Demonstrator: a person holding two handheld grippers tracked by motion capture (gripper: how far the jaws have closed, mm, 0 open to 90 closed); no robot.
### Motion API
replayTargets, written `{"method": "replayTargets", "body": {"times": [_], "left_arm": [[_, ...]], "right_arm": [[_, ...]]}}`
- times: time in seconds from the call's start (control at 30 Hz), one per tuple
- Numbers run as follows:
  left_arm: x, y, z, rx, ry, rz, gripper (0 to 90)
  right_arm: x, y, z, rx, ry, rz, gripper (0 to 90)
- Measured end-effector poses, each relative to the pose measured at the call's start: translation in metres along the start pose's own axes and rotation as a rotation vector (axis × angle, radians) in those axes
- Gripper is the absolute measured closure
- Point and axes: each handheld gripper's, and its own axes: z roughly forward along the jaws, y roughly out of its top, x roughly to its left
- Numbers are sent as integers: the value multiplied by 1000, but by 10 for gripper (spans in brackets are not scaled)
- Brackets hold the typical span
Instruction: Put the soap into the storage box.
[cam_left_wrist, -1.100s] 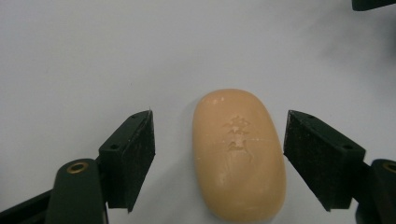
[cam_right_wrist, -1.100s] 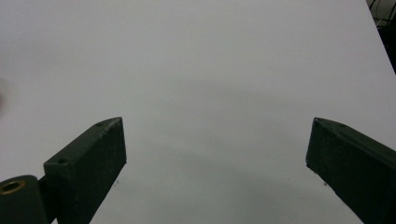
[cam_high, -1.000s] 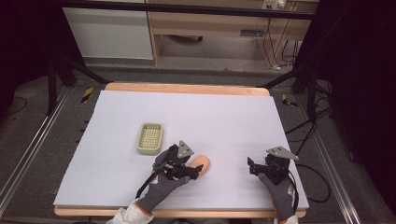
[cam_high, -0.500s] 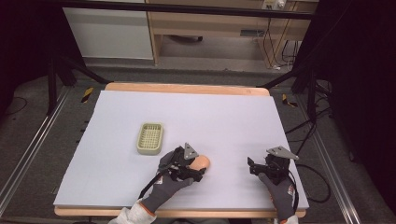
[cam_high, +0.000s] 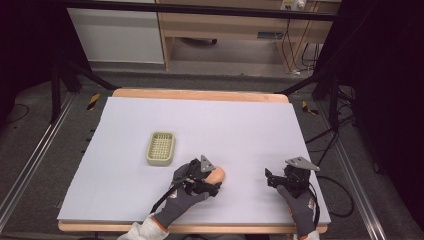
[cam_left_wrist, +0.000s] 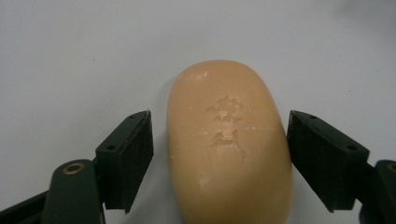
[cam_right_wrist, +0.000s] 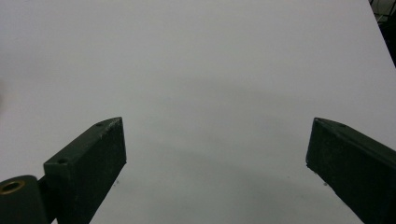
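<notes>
Left gripper view: left gripper (cam_left_wrist: 219, 154) low, jaws spread, straddling soap bar (cam_left_wrist: 229, 144), ungripped

The soap (cam_high: 216, 174) lies on the table (cam_high: 240, 125), toward its near edge and a little left of the middle; the soap dish (cam_high: 160, 148) sits on the table just behind and to the left of it, a small gap between them; the left gripper (cam_high: 207, 181) is at the soap, one jaw on each side of it; the right gripper (cam_high: 270, 179) is well off to the right, over bare table.
</notes>
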Motion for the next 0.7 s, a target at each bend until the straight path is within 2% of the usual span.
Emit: {"method": "replayTargets", "body": {"times": [0.53, 0.7], "left_arm": [[-1, -2, 6, 21, 1, 3, 258], [-3, -2, 5, 22, 5, 3, 302]], "right_arm": [[0, 0, 1, 10, 5, -1, 53], [1, 0, 1, 13, 2, -1, 53]]}}
